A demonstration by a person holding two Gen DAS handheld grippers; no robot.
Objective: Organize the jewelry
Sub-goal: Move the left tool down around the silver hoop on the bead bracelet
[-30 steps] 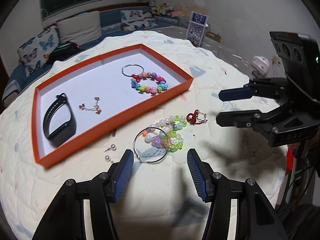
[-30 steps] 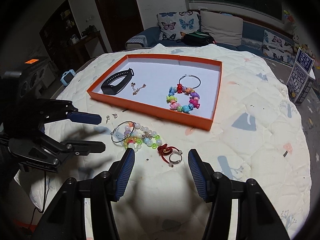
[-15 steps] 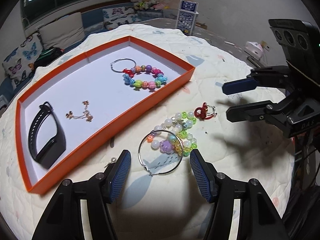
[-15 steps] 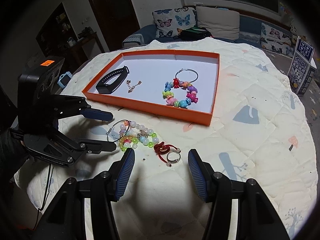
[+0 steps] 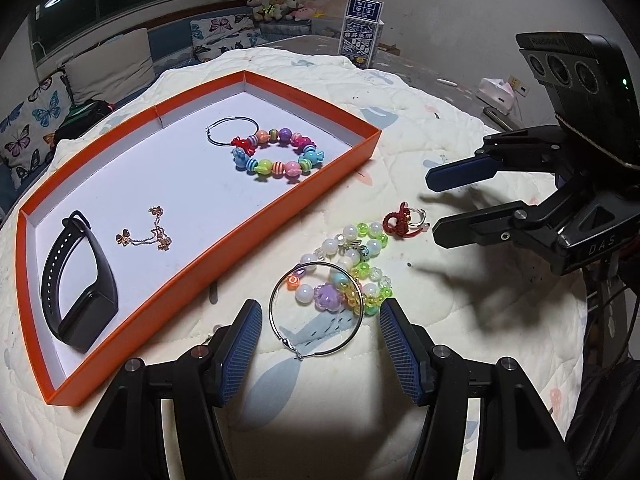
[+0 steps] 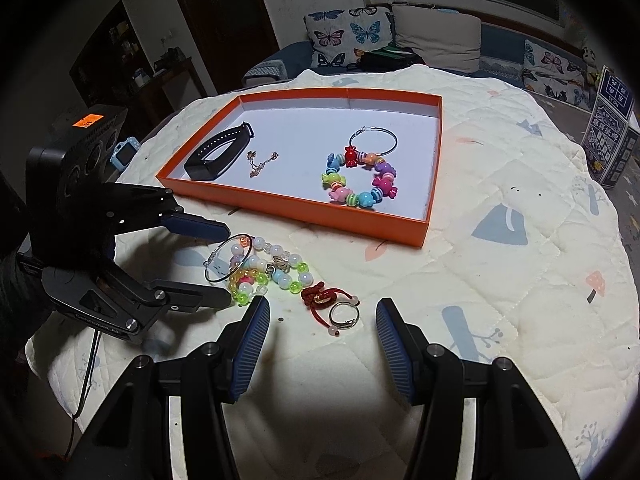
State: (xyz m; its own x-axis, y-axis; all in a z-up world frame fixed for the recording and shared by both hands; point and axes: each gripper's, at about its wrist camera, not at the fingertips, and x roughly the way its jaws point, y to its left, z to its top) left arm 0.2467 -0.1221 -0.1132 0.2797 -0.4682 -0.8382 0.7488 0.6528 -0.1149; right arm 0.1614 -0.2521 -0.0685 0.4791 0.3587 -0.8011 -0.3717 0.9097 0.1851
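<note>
The left hand-held gripper [image 5: 320, 344] hangs spread, pinching nothing, its blue pads either side of a silver hoop earring [image 5: 316, 310] that lies loose on the quilted surface [image 5: 460, 320]. The hoop overlaps a pastel bead bracelet [image 5: 352, 264] of white, green and purple beads. Just beside it sits a red knotted ring [image 6: 332, 304], in front of the right hand-held gripper [image 6: 320, 336], whose jaws also stand apart and empty.

Farther out, an orange tray [image 5: 280, 216] with a white floor holds a black fitness band [image 5: 78, 280], a thin gold chain [image 5: 148, 236], a second hoop [image 5: 234, 131] and a candy-coloured bracelet [image 5: 276, 156].

Butterfly cushions [image 6: 348, 36] line a sofa behind. The dim room's far shelves are too dark to make out.
</note>
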